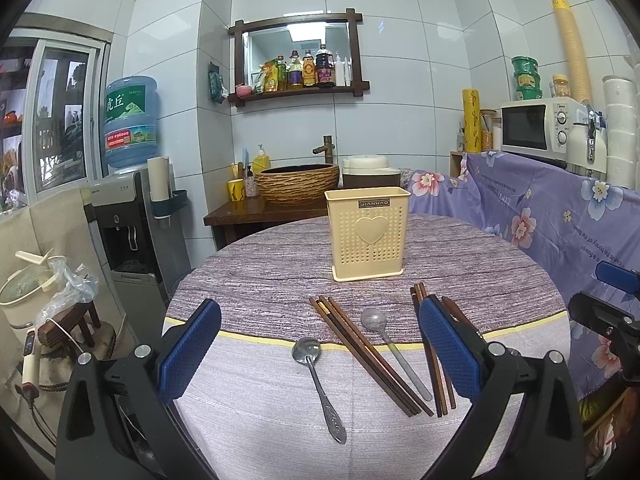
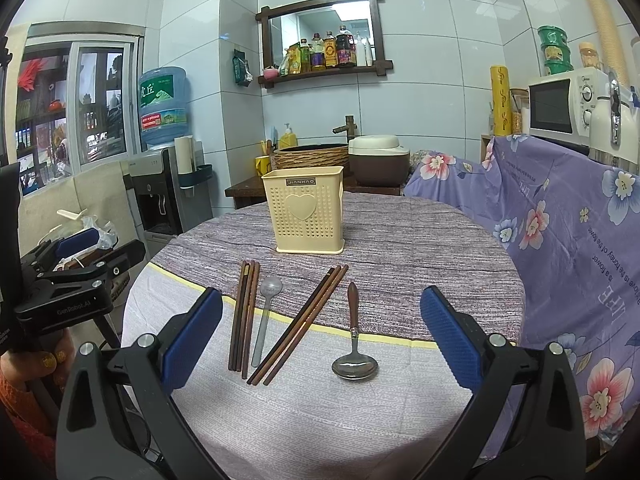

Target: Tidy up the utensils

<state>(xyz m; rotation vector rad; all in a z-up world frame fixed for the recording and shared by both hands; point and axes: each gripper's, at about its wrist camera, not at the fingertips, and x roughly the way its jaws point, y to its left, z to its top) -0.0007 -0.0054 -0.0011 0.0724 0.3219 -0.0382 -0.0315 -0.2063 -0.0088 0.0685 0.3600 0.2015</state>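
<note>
A cream perforated utensil holder (image 1: 368,234) (image 2: 306,216) stands upright at the far side of the round table (image 1: 260,400). In front of it lie a metal spoon (image 1: 316,384), a bundle of dark wooden chopsticks (image 1: 368,354) (image 2: 242,316), a grey spoon (image 1: 394,354) (image 2: 266,318), a second chopstick bundle (image 1: 436,372) (image 2: 300,326) and a wooden-handled spoon (image 2: 354,340). My left gripper (image 1: 320,354) is open and empty above the left-hand utensils. My right gripper (image 2: 322,338) is open and empty above the right-hand ones.
A purple flowered cloth (image 2: 560,248) covers furniture right of the table, with a microwave (image 1: 536,128) on it. A basin (image 1: 298,182), rice cooker (image 2: 378,162) and water dispenser (image 1: 128,208) stand behind. A stool with clutter (image 1: 68,320) sits at the left.
</note>
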